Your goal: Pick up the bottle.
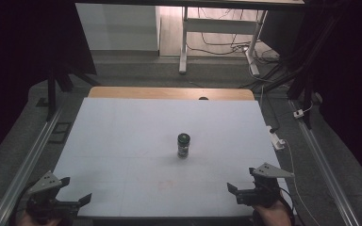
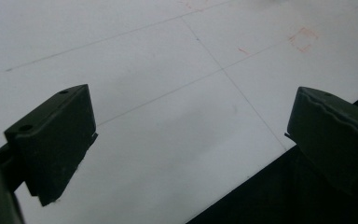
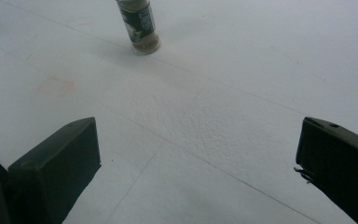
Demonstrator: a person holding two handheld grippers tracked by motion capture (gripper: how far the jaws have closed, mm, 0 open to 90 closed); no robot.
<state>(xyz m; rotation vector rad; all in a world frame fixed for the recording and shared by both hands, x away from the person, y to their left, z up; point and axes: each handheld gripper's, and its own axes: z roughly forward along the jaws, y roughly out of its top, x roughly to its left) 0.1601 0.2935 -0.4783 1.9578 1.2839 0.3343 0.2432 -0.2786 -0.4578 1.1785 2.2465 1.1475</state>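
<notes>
A lab-like recording room: dark curtains (image 1: 19, 56) flank a white-covered counter (image 1: 122, 141) between metal rails (image 1: 28, 160), with loose cables (image 1: 226, 47) under a desk frame (image 1: 185, 42) on bare floor behind.

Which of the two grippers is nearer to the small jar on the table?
The right gripper is nearer to the jar; the left gripper waits farther off at the table's near left corner.

Dim, soft-focus, dark surroundings
</notes>
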